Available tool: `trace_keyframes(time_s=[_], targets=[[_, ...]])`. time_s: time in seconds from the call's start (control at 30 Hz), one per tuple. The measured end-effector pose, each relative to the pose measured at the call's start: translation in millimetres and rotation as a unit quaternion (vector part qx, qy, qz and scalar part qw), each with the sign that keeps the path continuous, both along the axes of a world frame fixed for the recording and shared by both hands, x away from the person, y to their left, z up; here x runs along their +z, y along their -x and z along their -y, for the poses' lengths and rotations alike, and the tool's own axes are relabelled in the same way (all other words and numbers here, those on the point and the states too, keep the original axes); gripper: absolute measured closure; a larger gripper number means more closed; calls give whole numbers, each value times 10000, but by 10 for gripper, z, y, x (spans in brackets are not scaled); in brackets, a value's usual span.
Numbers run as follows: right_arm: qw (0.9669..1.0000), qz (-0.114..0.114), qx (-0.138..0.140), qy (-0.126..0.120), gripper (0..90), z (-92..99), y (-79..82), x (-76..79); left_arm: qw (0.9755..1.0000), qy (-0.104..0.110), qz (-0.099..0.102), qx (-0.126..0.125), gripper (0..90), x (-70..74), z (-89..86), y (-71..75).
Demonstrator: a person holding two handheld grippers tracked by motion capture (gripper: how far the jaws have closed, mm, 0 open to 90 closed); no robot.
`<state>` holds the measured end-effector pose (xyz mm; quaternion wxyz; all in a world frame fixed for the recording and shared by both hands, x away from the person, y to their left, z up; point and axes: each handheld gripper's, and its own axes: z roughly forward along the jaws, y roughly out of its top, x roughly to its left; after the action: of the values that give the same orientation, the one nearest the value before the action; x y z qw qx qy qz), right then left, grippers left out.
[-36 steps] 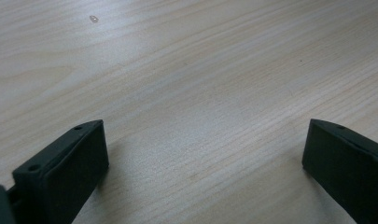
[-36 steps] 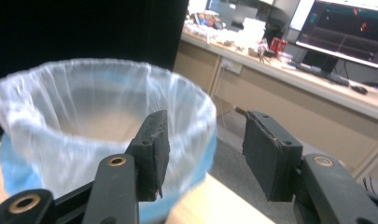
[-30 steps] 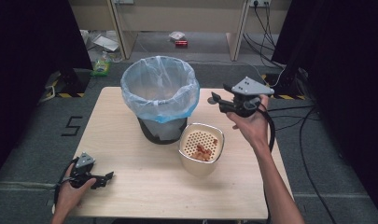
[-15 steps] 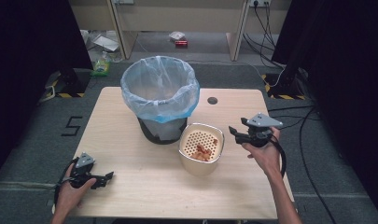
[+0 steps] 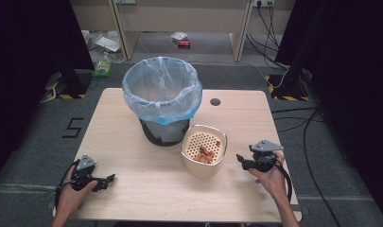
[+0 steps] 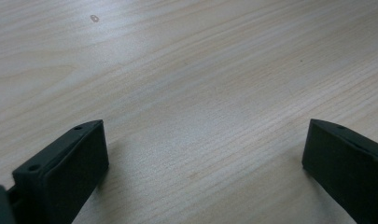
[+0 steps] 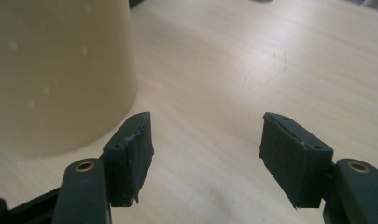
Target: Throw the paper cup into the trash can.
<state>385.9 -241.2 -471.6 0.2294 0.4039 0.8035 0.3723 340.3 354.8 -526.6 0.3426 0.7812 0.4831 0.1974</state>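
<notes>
Fingers (image 7: 133,149) of the right gripper (image 5: 243,162) stand wide apart with nothing between them, low over the pale wooden tabletop (image 5: 146,189), and in the right gripper view the smooth cream wall of the container (image 7: 60,70) rises just beside the left one, whether touching or not I cannot tell. From above, that gripper sits in the person's right hand (image 5: 272,177) just to the right of the cream container (image 5: 204,156), its tips pointing toward it. The container holds a perforated insert with a few reddish-orange scraps (image 5: 205,152) lying on it. Across the tabletop, the left gripper (image 5: 106,179) rests near the front left corner in the left hand (image 5: 73,194), and its fingers (image 6: 65,172) are likewise spread wide over bare wood grain, holding nothing. Behind the container, touching or nearly touching it, stands a dark bin (image 5: 163,101) lined with a translucent blue bag. A small dark round hole (image 5: 215,101) marks the tabletop toward the far edge. On the grey floor to the left, a black "5" (image 5: 73,127) is marked.
</notes>
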Motion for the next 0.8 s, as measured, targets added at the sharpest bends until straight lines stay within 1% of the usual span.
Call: trace_keyframes(time_s=[0.17, 0.23, 0.3, 0.33, 0.37, 0.43, 0.47, 0.53, 0.57, 0.6, 0.67, 0.8], targets=[[9996, -246, 51, 139, 340, -5, 114, -178, 10000, 0, 0, 1, 0, 0, 0, 0], [9993, -331, 64, 145, 331, -11, 146, -228, 10000, 0, 0, 0, 0, 0, 0, 0], [9987, -426, 82, 270, 312, -32, 164, -267, 10000, 1, 2, -1, 0, 0, 0, 0], [9986, -433, 82, 288, 315, -44, 175, -286, 10000, 1, 0, 1, 0, 0, 0, 0], [9984, -481, 102, 281, 315, -49, 182, -303, 10000, 0, 1, 1, 0, 0, 0, 0], [9976, -579, 136, 357, 306, -67, 191, -345, 10000, 0, 0, 1, 0, 0, 0, 0], [9977, -590, 125, 318, 301, -74, 198, -367, 10000, 0, 1, 1, 0, 0, 0, 0], [9976, -677, 57, 102, 290, -82, 215, -391, 10000, 1, -1, 1, 0, 0, 0, 0], [9978, -654, 48, 94, 279, -84, 216, -396, 10000, 1, 1, 1, 0, 0, 0, 0], [9984, -571, 16, 35, 228, -93, 225, -424, 10000, 1, 0, 1, 0, 0, 0, 1], [9986, -526, 28, -3, 218, -99, 235, -440, 10000, 0, -1, 1, 0, 0, 0, 1], [9986, -531, -26, -4, 218, -104, 254, -439, 10000, -1, -2, -1, 0, 0, 0, 2]])
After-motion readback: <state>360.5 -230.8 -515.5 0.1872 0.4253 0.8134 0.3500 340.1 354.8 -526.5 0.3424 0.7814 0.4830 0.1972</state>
